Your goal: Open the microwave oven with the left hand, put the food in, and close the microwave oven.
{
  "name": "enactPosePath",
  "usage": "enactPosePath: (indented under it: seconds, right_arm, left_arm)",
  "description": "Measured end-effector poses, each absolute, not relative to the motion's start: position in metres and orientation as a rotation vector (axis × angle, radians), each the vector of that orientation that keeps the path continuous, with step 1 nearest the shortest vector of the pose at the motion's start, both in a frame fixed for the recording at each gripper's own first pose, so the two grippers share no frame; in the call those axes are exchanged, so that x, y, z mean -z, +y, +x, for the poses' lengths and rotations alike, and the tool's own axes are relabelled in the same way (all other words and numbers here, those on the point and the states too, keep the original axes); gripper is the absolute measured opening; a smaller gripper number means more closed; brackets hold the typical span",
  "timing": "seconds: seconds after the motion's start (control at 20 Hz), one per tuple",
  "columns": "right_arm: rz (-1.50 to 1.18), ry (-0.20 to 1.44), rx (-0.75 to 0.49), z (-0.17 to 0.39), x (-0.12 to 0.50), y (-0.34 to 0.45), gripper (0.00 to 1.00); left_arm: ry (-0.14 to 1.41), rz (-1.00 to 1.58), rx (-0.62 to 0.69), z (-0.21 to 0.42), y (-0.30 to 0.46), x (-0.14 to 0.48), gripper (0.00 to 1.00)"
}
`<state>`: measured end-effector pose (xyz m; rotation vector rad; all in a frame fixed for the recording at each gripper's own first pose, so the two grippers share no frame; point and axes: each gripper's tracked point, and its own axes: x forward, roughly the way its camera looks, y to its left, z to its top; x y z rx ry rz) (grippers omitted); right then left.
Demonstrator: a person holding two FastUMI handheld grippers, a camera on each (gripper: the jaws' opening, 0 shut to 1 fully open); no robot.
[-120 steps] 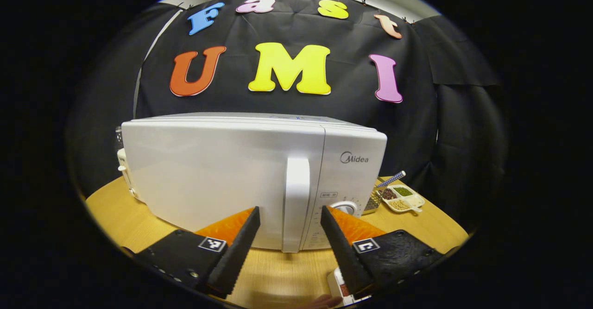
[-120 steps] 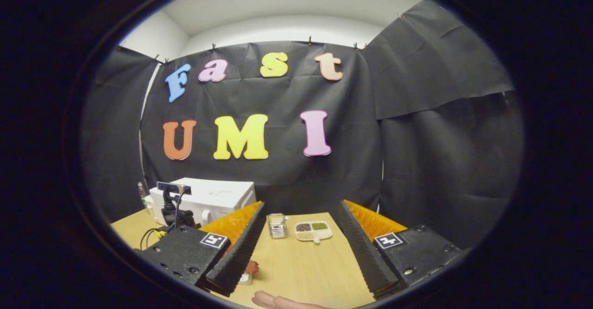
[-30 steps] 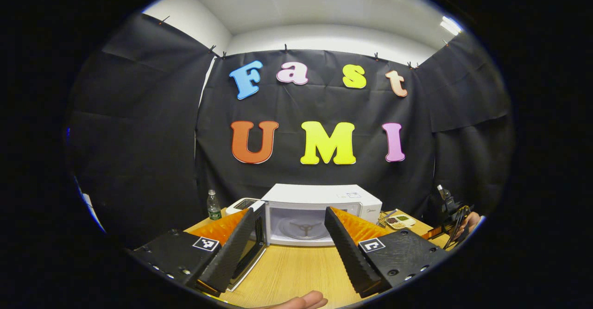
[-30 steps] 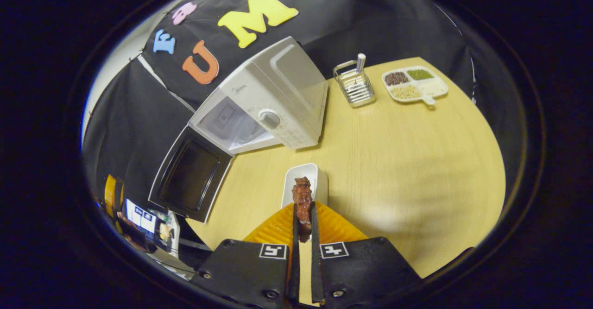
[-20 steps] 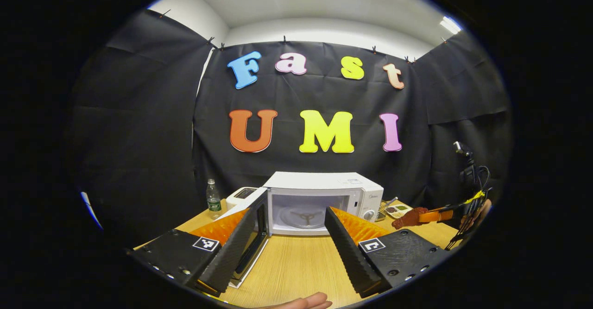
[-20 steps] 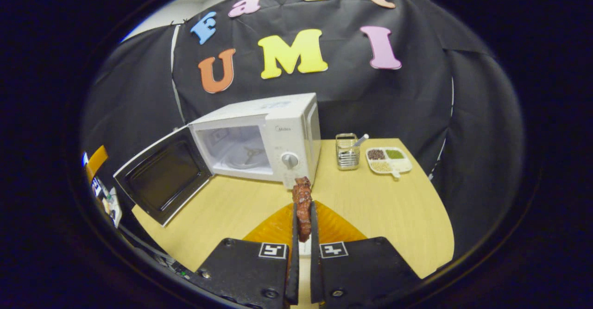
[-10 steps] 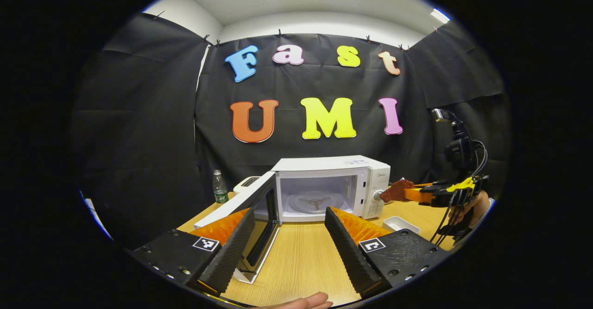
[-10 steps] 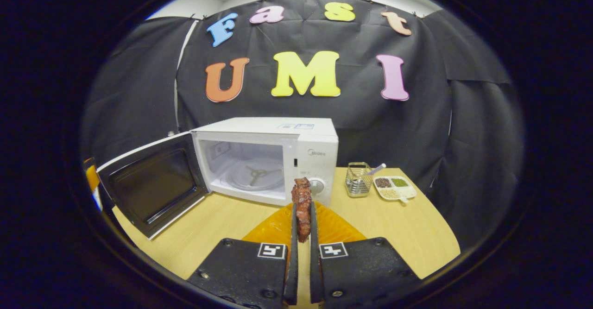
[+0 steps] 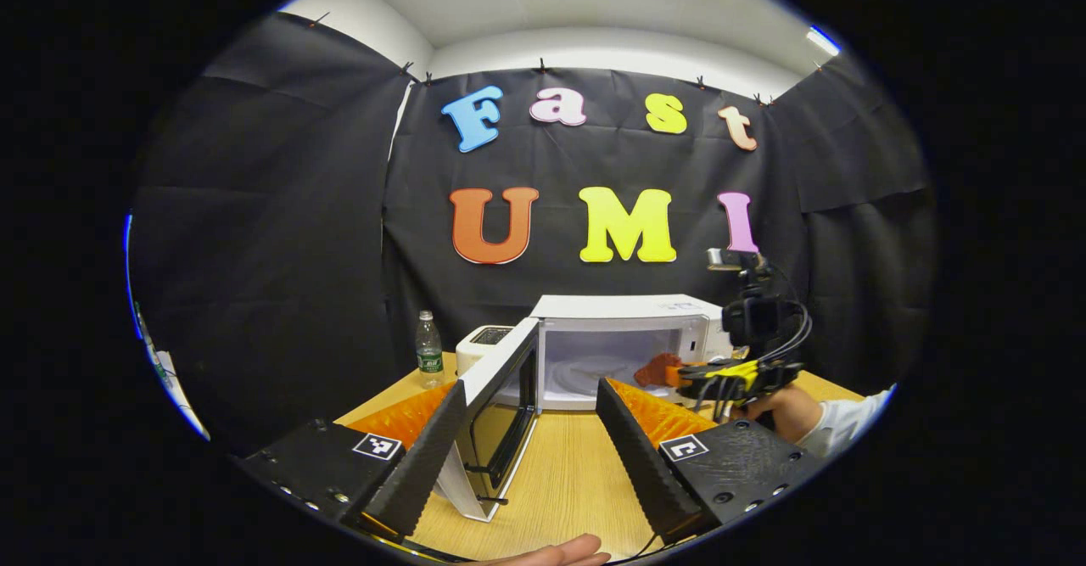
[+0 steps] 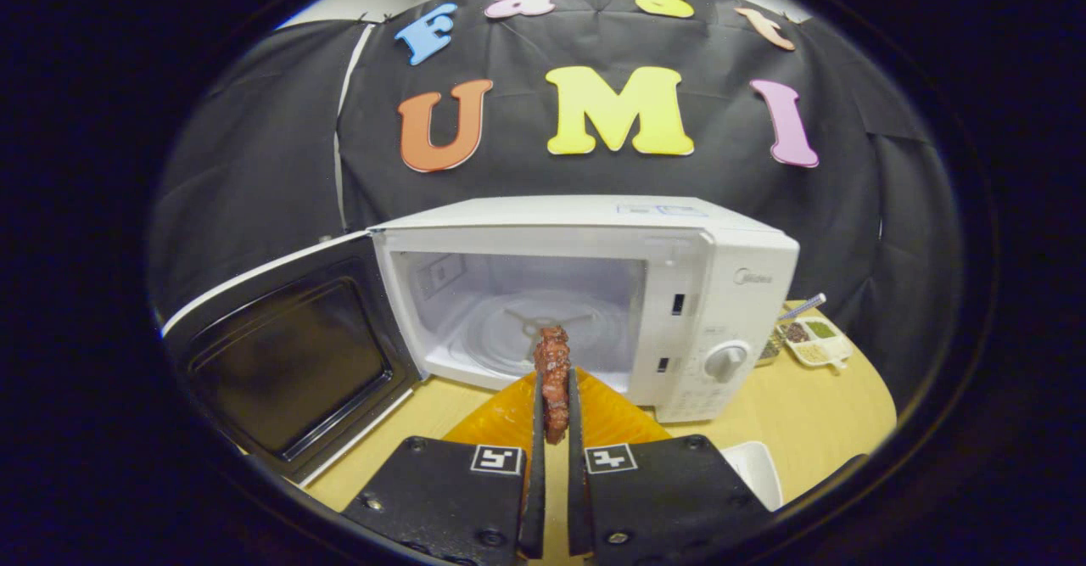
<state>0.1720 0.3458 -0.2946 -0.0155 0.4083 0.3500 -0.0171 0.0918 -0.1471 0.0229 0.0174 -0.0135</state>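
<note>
In the right gripper view we see the right gripper (image 10: 553,396) with its 2 fingers pressed nearly together on 1 piece of reddish-brown food (image 10: 553,371), a long chunk whose long axis runs straight ahead along the fingers, its far end pointing into the cavity of the 1 white microwave oven (image 10: 594,294). The food hangs in the air at the mouth of the cavity, above the front edge of the round turntable (image 10: 534,333). The oven's door (image 10: 288,362) stands swung wide to the left, its 1 dial (image 10: 728,361) on the panel at right. From the left gripper view, we find the left gripper (image 9: 530,430) spread wide and holding nothing, low over the wooden table (image 9: 568,481), just beside the open door. Farther off on that table we count 1 plastic bottle (image 9: 428,350) and, beside the oven in the right gripper view, 1 divided dish (image 10: 816,341) and 1 white tray (image 10: 759,468).
</note>
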Motion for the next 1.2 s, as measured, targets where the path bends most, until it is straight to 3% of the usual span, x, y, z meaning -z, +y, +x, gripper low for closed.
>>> enactPosePath:
  seconds: [0.5, 0.95, 1.1, 1.15, 1.2]
  right_arm:
    - [0.231, 0.452, -0.291, 0.277, 0.322, 0.440, 0.14]
    - [0.341, 0.381, -0.123, 0.334, 0.336, 0.427, 0.19]
    - [0.201, 0.329, -0.005, 0.336, 0.343, 0.398, 0.95]
    - [0.190, 0.332, -0.024, 0.333, 0.348, 0.399, 0.89]
    - [0.191, 0.343, -0.051, 0.329, 0.351, 0.403, 1.00]
  left_arm:
    - [0.004, 0.031, 0.021, -0.010, 0.099, 0.147, 0.94]
    - [0.002, -0.012, 0.018, -0.010, 0.111, 0.148, 0.94]
    - [0.018, -0.008, 0.017, -0.013, 0.112, 0.153, 0.94]
    - [0.015, -0.001, 0.012, -0.014, 0.115, 0.152, 0.94]
    - [0.013, 0.002, 0.006, -0.015, 0.117, 0.152, 0.94]
